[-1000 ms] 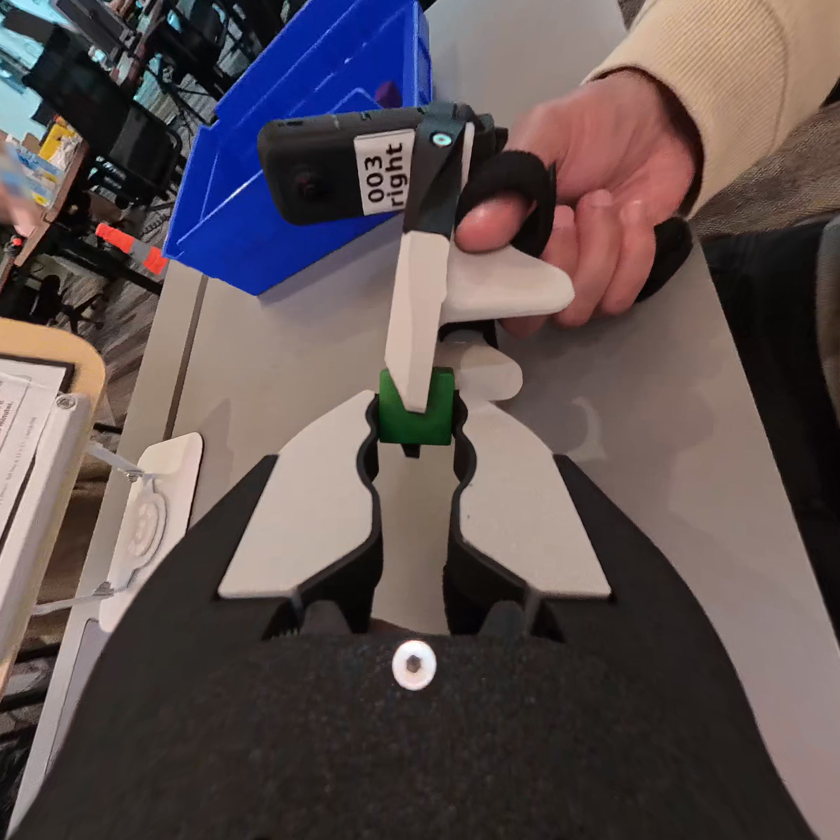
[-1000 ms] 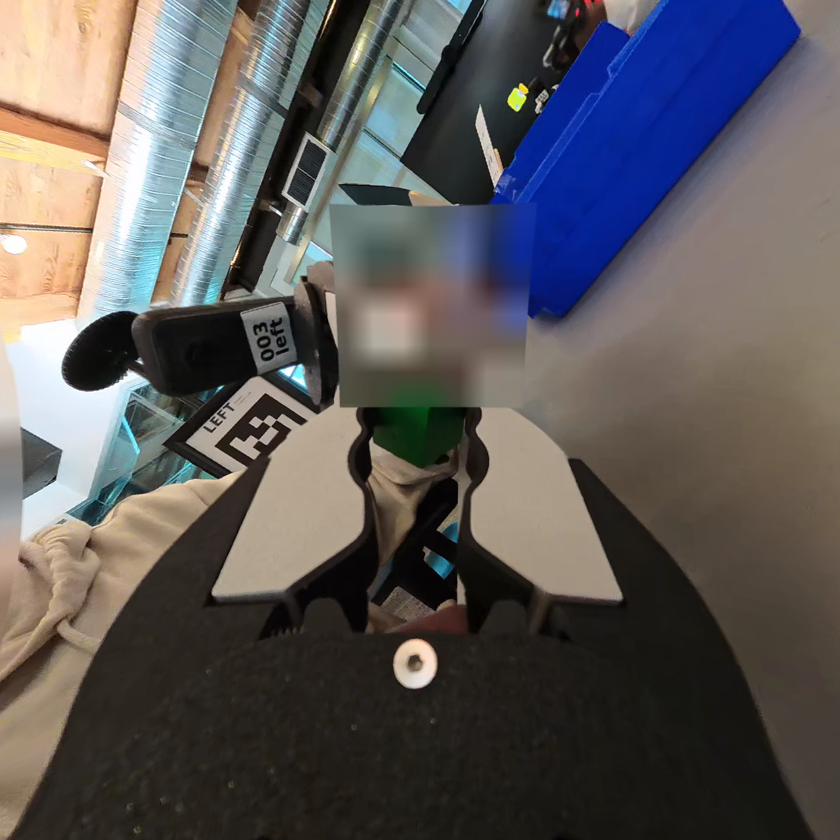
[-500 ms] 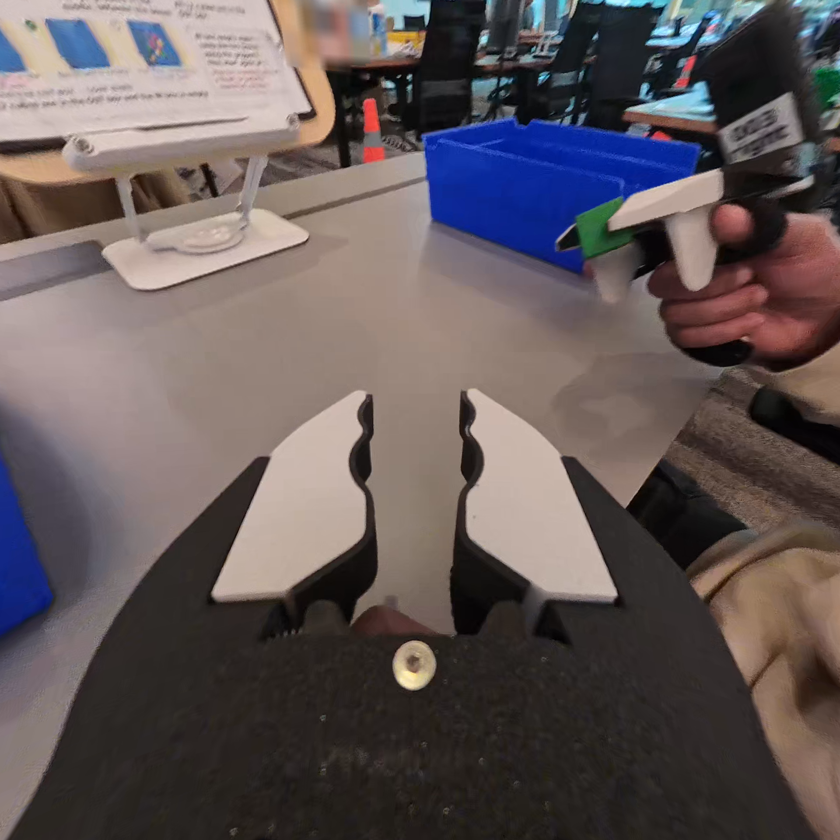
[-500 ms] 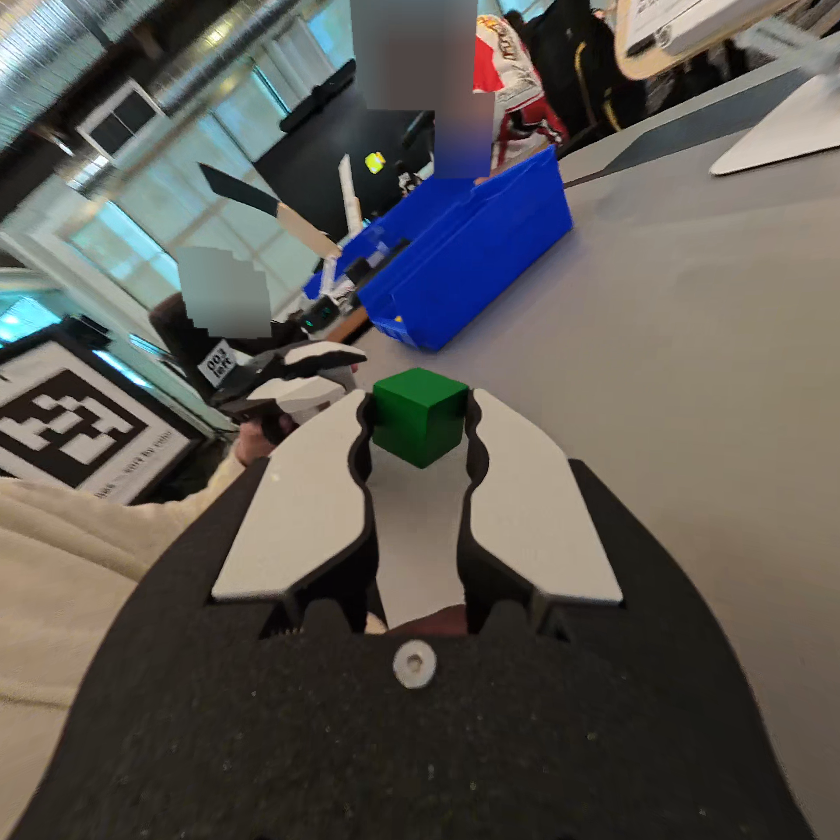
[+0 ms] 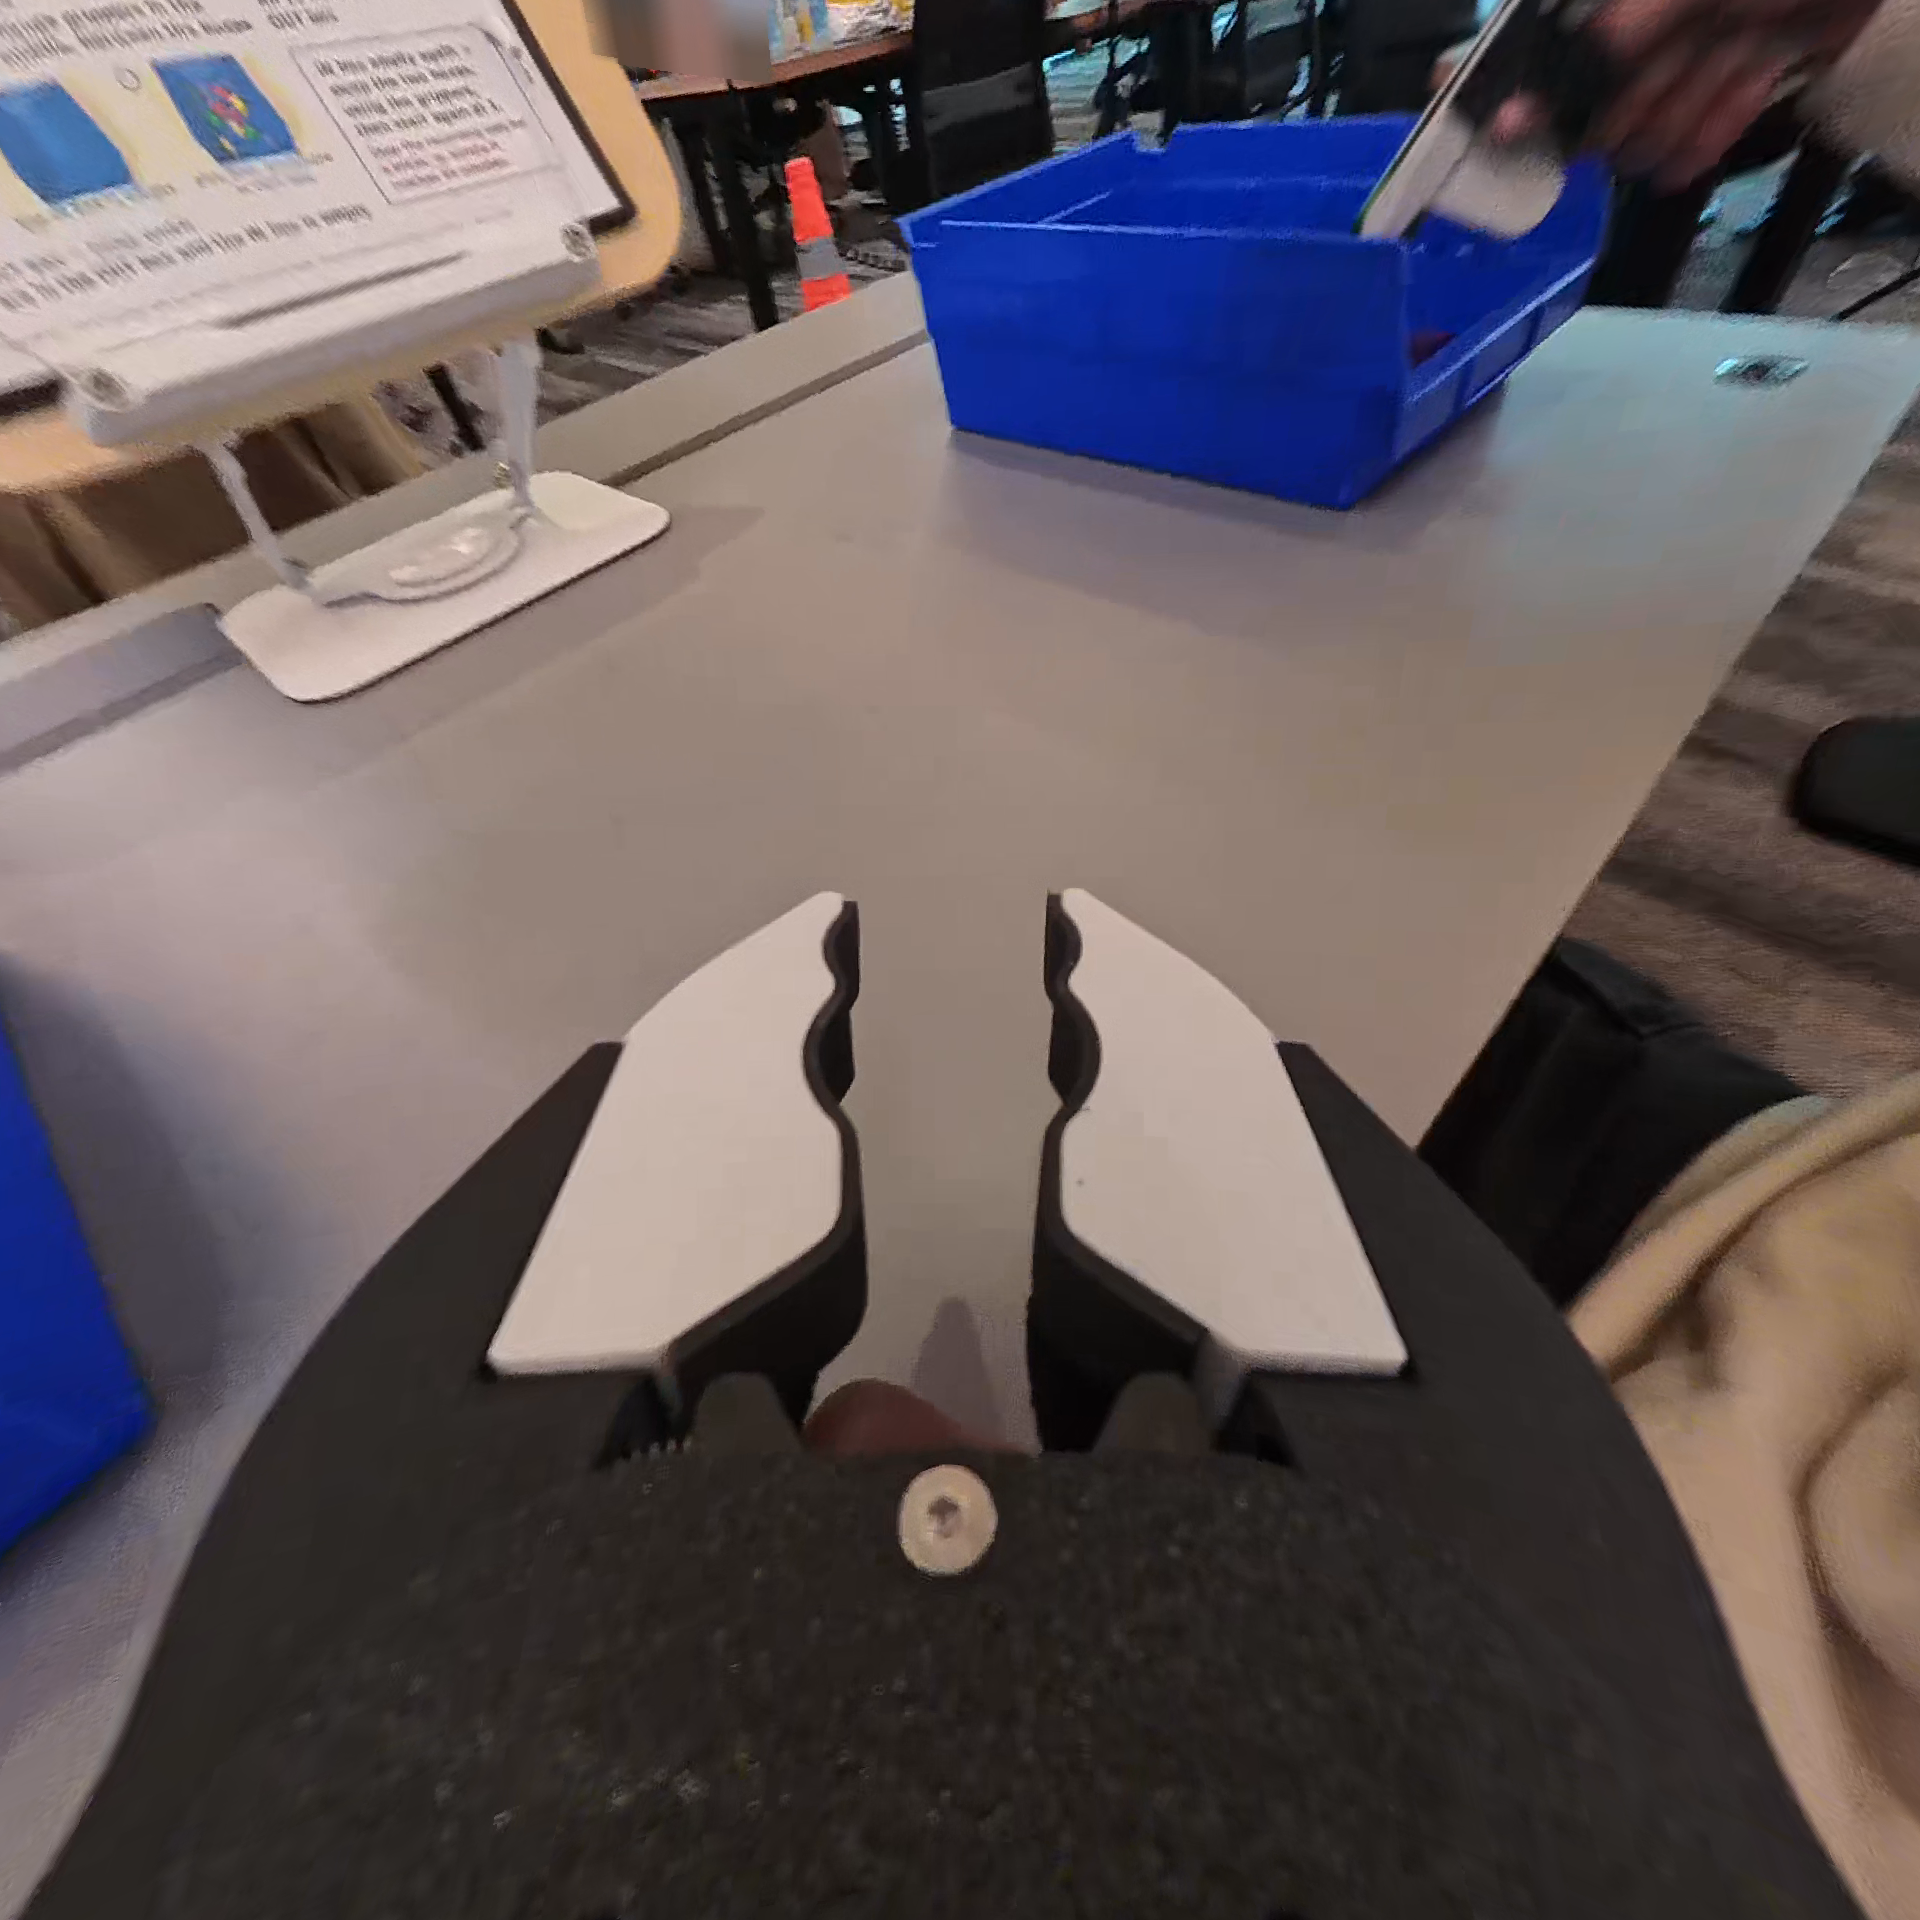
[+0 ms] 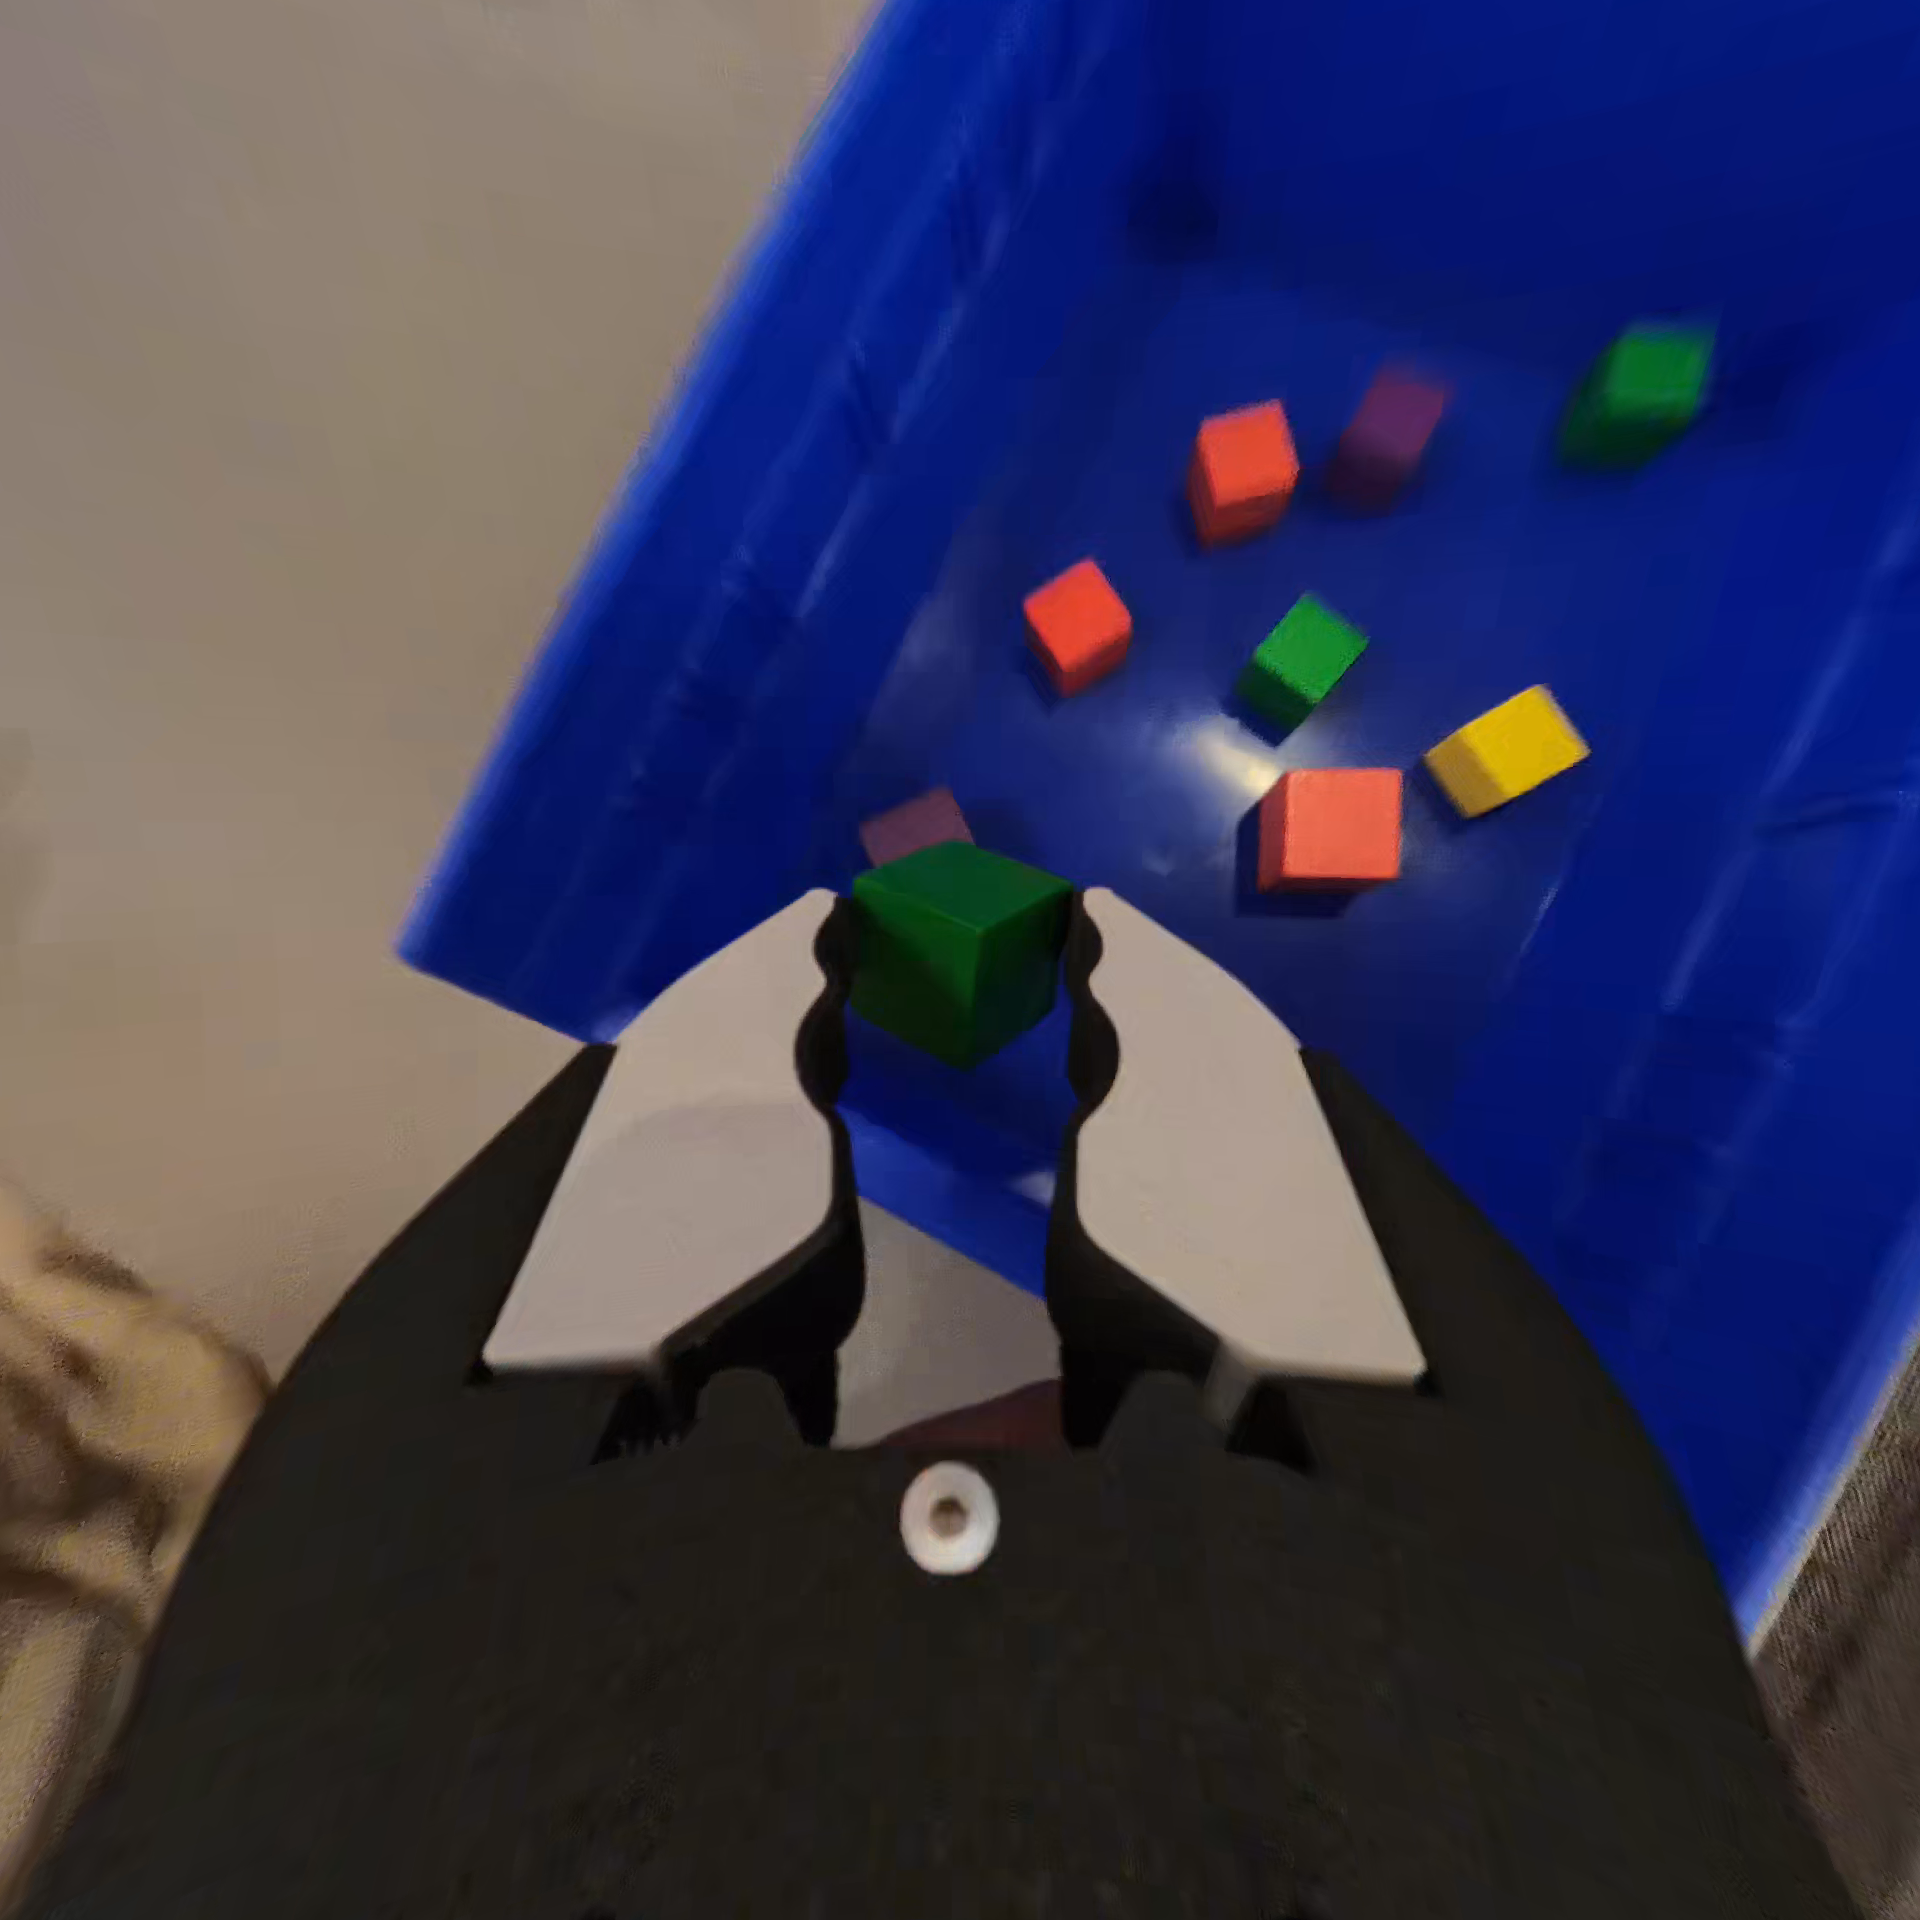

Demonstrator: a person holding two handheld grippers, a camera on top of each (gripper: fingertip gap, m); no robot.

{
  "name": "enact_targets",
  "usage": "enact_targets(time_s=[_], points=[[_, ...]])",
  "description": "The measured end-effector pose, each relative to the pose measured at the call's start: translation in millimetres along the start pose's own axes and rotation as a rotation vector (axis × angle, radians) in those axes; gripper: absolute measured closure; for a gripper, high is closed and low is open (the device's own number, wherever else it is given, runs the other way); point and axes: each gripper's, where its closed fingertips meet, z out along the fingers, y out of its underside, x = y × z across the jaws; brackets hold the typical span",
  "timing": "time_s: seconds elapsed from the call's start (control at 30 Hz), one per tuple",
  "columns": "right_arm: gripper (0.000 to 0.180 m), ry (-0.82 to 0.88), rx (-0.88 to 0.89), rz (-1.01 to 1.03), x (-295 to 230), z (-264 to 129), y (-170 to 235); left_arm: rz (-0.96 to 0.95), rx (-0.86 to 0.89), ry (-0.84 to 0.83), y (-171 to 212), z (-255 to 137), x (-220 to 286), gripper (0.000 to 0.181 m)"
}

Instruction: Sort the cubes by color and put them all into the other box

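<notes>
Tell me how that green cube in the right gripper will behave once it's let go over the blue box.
The green cube looks rigid, so it probably won't deform. Its flat faces suggest it will tumble briefly, then settle rather than roll, inside the blue box.

A grey table [image 5: 935, 644] carries a white sign stand [image 5: 436, 582] near its far left edge; dark carpet [image 5: 1714, 727], an orange cone [image 5: 816, 244] and black chairs [image 5: 977, 94] lie beyond

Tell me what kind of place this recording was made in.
Probably a shared office or lab workspace: a long grey table, an instruction sheet on a white stand, office chairs and desks behind, an orange cone.
</notes>
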Motion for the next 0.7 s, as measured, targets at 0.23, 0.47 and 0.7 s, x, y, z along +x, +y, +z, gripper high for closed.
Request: enact_targets(time_s=[0.23, 0.47, 0.7], points=[[0.140, 0.088, -0.461, -0.109, 39, 43, 40, -0.135, -0.015, 0.061, 5, -5, -6, 0.147], [0.134, 0.129, -0.284, -0.097, 37, 11, 10, -0.098, -0.019, 0.018, 6, -10, -10, 0.147], [0.145, -0.187, 0.806, -0.074, -154, -79, -73, -0.141, -0.043, -0.039, 9, -7, -24, 0.146]])
